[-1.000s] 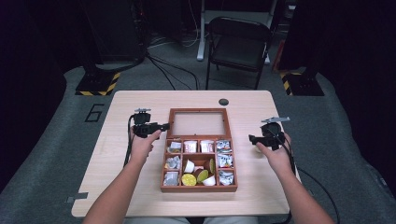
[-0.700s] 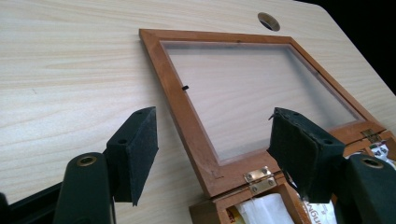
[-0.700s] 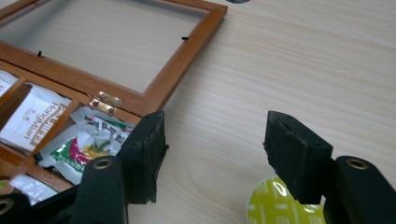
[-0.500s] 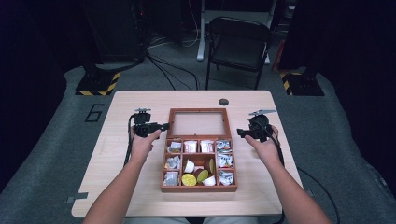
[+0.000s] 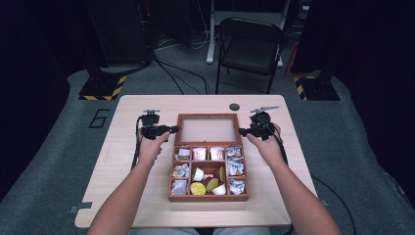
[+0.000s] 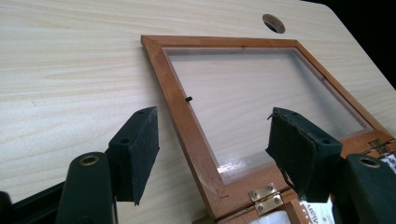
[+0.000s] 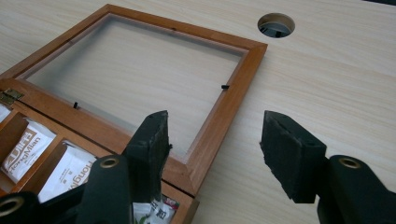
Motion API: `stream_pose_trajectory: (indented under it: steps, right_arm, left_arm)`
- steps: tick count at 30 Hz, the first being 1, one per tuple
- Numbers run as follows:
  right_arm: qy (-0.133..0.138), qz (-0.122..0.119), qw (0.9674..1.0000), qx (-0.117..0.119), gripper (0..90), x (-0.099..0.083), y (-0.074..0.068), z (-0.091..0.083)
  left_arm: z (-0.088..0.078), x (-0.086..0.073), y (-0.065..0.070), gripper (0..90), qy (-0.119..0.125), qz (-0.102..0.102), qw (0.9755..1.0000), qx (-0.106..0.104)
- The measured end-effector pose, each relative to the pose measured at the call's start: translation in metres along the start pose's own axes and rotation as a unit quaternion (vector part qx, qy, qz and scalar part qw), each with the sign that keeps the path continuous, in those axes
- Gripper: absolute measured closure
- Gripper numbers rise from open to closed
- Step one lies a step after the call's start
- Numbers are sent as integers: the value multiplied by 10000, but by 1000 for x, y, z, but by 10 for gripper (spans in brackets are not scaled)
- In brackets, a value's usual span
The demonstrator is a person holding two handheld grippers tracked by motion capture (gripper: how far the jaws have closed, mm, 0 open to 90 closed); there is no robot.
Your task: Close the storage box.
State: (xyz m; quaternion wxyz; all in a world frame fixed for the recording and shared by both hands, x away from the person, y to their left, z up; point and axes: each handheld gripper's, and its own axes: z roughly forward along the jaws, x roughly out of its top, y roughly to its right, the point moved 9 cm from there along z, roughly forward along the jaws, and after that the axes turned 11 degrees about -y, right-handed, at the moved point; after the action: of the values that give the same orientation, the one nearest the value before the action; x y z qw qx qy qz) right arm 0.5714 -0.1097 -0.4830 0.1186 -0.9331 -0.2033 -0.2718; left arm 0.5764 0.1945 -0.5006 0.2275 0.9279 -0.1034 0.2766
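A wooden compartment box (image 5: 208, 198) sits mid-table with its glass-paned lid (image 5: 208, 116) swung back flat on the tabletop. My left gripper (image 5: 171, 129) is at the lid's left rail (image 6: 184, 119). Its jaws (image 6: 215, 154) are open and straddle that rail near the hinge (image 6: 264, 196). My right gripper (image 5: 243, 130) is at the lid's right rail (image 7: 229, 109). Its jaws (image 7: 219, 149) have just been closing, with the rail's near corner between them close to the left pad (image 7: 154, 140). The pads do not grip it.
The box compartments hold tea sachets (image 5: 199, 153) and small cups and pods (image 5: 198, 188). A round cable hole (image 5: 234, 106) lies in the table just behind the lid. A folding chair (image 5: 249, 46) stands beyond the far edge. Bare wood flanks the box.
My right gripper has moved left, from the table's right side up to the lid's right rail. The left gripper has stayed at the left rail.
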Motion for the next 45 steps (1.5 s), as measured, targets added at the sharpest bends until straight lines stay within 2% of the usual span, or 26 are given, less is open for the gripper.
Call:
stream_pose_trajectory:
  steps: [6,11,19,25,30,42,45]
  right_arm:
    - [-81,47,10000,-1,388,3,-1,13]
    - [-128,195,9997,74,372,3,0,22]
    - [-239,164,9996,71,327,1,-3,35]
    - [-295,364,9986,227,347,-3,-7,46]
    - [-406,422,9981,185,354,-7,-6,53]
    - [-565,476,9971,190,372,-10,-5,60]
    - [-639,450,9967,229,370,-12,-4,63]
  left_arm:
    - [8,0,2,329,-33,24,10000,14]
    - [14,-1,1,327,-46,11,10000,-6]
    - [26,-8,1,322,-182,-39,9998,1]
    - [30,-9,3,320,-212,-64,9997,30]
    - [32,-10,2,320,-238,-32,9997,62]
    - [38,-13,3,332,-340,-19,9994,114]
    - [40,-15,3,338,-410,55,9991,103]
